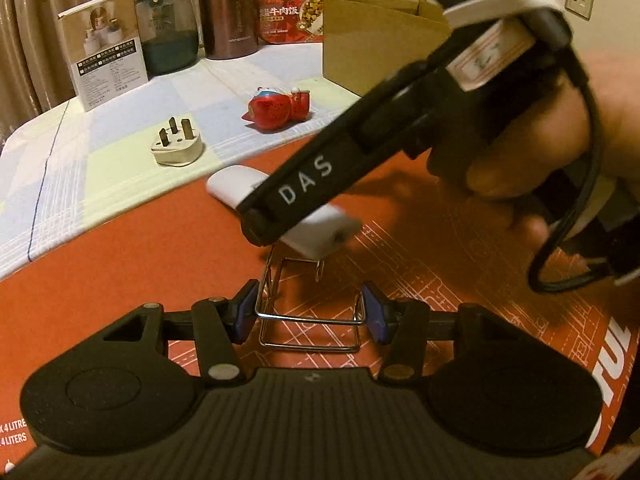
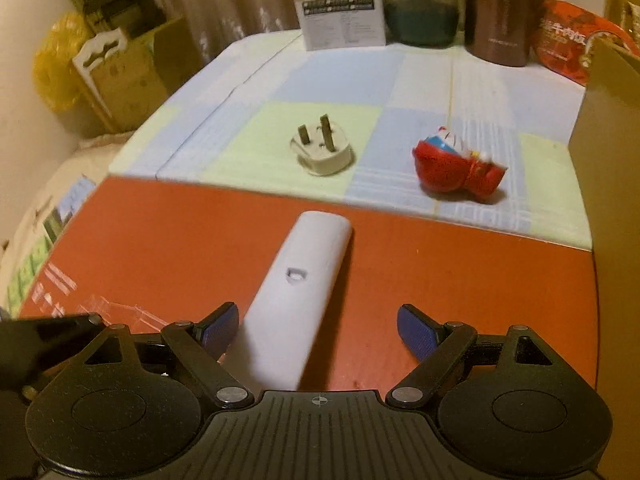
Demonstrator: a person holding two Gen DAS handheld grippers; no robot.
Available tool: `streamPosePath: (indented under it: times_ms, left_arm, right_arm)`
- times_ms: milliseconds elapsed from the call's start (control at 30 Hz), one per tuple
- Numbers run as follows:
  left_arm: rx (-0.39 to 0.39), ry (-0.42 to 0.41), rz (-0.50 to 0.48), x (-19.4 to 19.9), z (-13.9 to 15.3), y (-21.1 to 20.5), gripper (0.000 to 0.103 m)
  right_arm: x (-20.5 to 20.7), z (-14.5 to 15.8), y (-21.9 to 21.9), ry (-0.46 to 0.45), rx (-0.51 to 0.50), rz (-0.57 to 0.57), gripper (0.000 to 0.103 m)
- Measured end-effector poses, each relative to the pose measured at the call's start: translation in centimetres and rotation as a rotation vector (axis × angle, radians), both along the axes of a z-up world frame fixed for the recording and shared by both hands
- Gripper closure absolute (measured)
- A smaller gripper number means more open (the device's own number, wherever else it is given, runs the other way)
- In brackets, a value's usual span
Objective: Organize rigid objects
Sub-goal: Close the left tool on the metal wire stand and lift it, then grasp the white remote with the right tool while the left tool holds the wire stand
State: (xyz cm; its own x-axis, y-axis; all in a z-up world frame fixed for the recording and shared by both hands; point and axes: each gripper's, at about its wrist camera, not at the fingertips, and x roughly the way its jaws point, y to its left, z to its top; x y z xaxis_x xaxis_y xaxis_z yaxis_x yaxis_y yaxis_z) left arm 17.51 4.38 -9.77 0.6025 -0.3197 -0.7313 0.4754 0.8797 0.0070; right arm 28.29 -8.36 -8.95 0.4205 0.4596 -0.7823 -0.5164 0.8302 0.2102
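Observation:
My left gripper [image 1: 310, 312] is shut on a bent wire stand [image 1: 310, 326] that rests on the red board [image 1: 140, 248]. A long white device [image 2: 296, 292] lies on the red board between the spread fingers of my right gripper [image 2: 318, 332], which is open and touches nothing. In the left wrist view the white device [image 1: 312, 232] lies just beyond the wire stand, with the right gripper's black body [image 1: 304, 192] over it. A white plug adapter [image 1: 178, 148] [image 2: 322, 152] and a red toy figure [image 1: 278, 110] [image 2: 456, 168] lie on the checked cloth beyond.
At the table's back stand a printed box [image 1: 104, 48], a dark glass jar [image 1: 168, 32], a brown canister [image 1: 228, 12] and a red food pack [image 1: 292, 16]. An open cardboard box [image 1: 380, 44] [image 2: 608, 168] stands at the right. Boxes and a yellow bag [image 2: 56, 68] lie off the table's left.

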Motion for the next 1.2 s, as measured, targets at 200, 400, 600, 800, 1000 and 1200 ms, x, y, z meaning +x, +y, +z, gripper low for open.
streamPosePath:
  times_ms: [200,400,600,800,1000,1200]
  left_arm:
    - [-0.009,0.026,0.063,0.7,-0.3,1.5,0.054]
    - [-0.017,0.022,0.186,1.6,-0.3,3.5,0.054]
    - [-0.026,-0.004,0.333,2.9,-0.2,6.1,0.054]
    - [-0.057,-0.028,0.439,4.0,-0.5,8.0,0.054]
    - [-0.076,-0.069,0.475,4.2,-0.9,8.3,0.054]
    - [-0.072,-0.109,0.492,4.0,-1.2,8.0,0.054]
  right_arm:
    - [0.4,0.5,-0.7,-0.068,-0.084,-0.033,0.021]
    - [0.5,0.2,-0.9,-0.049,-0.041,-0.012,0.021]
    - [0.5,-0.1,-0.1,-0.082,0.0,0.021,0.021]
    - [0.6,-1.5,1.0,-0.133,0.005,0.05,0.021]
    - [-0.2,-2.8,1.6,-0.226,0.019,0.055,0.022]
    - [-0.7,-3.6,2.4,-0.299,0.014,0.048,0.027]
